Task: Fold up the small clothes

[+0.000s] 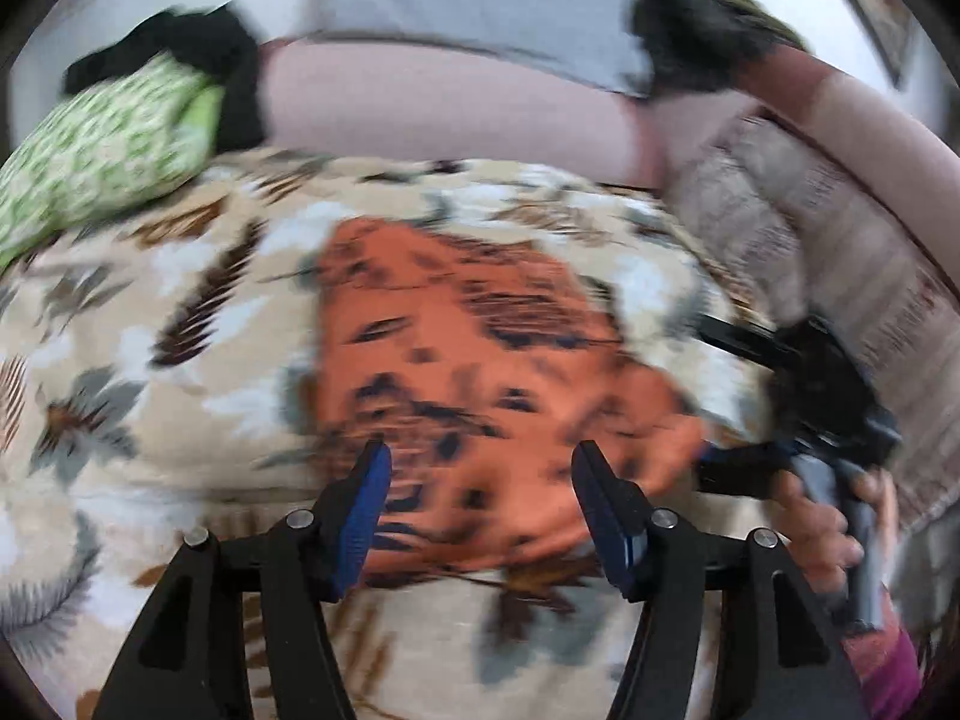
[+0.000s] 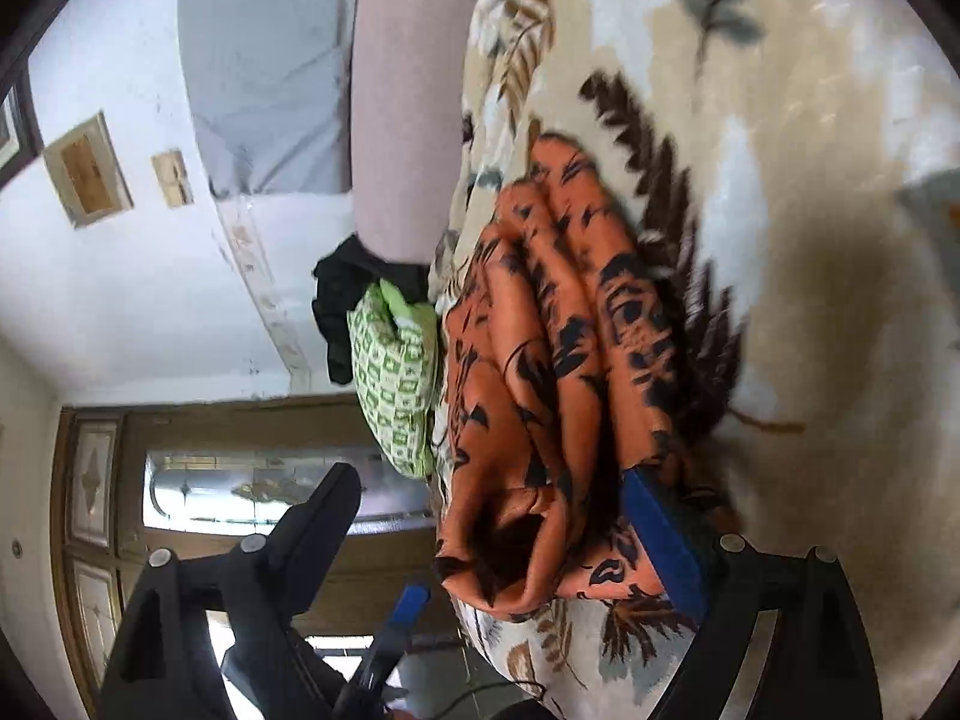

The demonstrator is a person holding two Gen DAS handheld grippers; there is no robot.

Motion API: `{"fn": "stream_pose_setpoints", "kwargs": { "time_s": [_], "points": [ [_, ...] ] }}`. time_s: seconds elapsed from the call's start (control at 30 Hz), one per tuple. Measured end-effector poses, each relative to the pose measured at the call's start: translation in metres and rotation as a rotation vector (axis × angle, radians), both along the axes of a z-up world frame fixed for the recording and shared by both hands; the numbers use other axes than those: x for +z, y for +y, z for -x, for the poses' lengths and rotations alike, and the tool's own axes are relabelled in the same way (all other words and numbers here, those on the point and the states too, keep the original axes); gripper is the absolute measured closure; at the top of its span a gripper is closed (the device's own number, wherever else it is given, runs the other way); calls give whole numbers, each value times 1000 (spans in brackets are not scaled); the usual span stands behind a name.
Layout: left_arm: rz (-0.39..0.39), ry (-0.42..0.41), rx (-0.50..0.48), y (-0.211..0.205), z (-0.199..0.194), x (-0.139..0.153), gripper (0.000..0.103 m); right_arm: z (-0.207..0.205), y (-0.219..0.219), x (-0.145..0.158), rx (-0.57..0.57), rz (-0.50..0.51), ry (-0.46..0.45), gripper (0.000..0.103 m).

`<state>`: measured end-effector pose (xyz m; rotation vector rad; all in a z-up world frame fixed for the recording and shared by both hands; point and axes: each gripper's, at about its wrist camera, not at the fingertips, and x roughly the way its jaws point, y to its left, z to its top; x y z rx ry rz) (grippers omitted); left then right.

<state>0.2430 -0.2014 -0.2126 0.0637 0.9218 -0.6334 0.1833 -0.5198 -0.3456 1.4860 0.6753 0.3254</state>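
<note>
An orange garment with black markings [image 1: 480, 348] lies in a folded bundle on the floral blanket [image 1: 180, 360]. My left gripper [image 1: 480, 474] hovers over its near edge, jaws apart, with nothing pressed between the blue pads. In the right wrist view the garment [image 2: 540, 390] shows several soft folds. My right gripper [image 2: 492, 504] is turned on its side and stands wide open. One blue pad [image 2: 660, 540] sits against the cloth's edge; the other finger is out in free air. The right gripper [image 1: 729, 402] also shows at the garment's right side, held by a hand [image 1: 822, 528].
A green-patterned cloth [image 1: 114, 144] and a black cloth [image 1: 180, 42] lie at the blanket's far left. A pink padded edge [image 1: 450, 102] runs behind the bed. A brown woven cover [image 1: 810, 252] lies on the right. A wooden door with glass [image 2: 240, 480] stands beyond the bed.
</note>
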Motion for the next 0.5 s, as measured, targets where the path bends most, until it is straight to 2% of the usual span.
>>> {"fn": "stream_pose_setpoints", "kwargs": {
  "time_s": [0.07, 0.13, 0.27, 0.3, 0.33, 0.37, 0.4, 0.5],
  "points": [
    [-24, 37, 41, 7, -14, -12, 40, -10, 10, 3, 32, 39, 17, 12],
    [-92, 53, 60, 5, -21, -24, 40, -19, 20, 4, 42, 80, 41, 12],
    [-157, 78, 32, -8, -24, -42, 40, -38, 32, 3, 70, 124, 49, 14],
    [-167, 75, 27, -9, -22, -43, 38, -41, 35, 5, 79, 149, 42, 27],
    [-184, 65, 21, -12, -21, -44, 37, -45, 39, 9, 95, 210, 42, 60],
    [-192, 65, 14, -12, -20, -45, 37, -49, 44, 14, 115, 291, 55, 73],
    [-183, 66, 10, -12, -20, -44, 37, -52, 48, 18, 131, 340, 57, 74],
    [-120, 69, 2, -10, -14, -28, 37, -44, 48, 43, 75, 420, 3, 76]
  ]
}}
